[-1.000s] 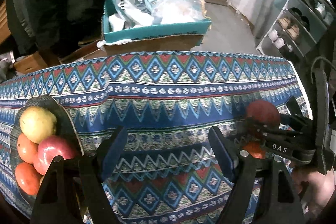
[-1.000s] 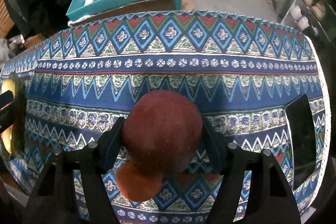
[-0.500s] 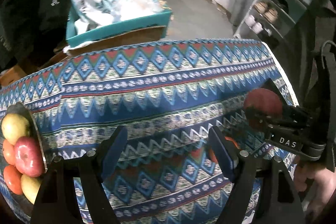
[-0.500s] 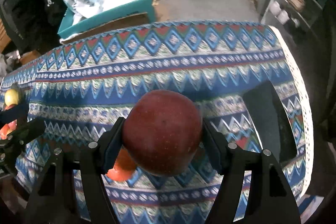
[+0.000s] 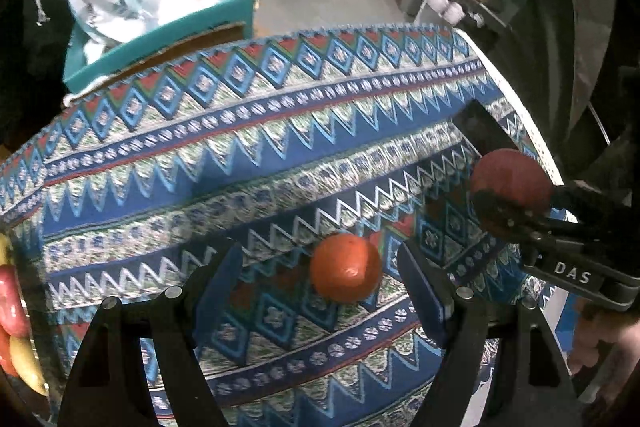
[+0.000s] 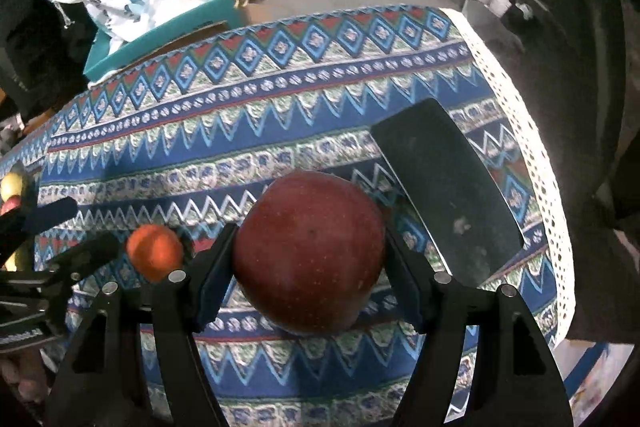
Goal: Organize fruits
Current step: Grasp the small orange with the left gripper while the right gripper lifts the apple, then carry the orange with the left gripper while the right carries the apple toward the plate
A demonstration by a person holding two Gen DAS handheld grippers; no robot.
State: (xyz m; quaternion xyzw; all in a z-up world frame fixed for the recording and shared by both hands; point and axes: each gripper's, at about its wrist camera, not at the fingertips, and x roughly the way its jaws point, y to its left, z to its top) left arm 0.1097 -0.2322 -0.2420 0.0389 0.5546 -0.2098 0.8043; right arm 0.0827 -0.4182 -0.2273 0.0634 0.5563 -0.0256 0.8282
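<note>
Now the left gripper, jaws spread and empty, is coming over the orange fruit on the patterned cloth, while the right gripper is carrying the clamped red apple clear, so the orange looks next for pickup.

Dark red apple with pale speckles; orange fruit; tablecloth in blue, red, green and white zigzags and diamonds, with white lace edge; black tray; teal box; black grippers
</note>
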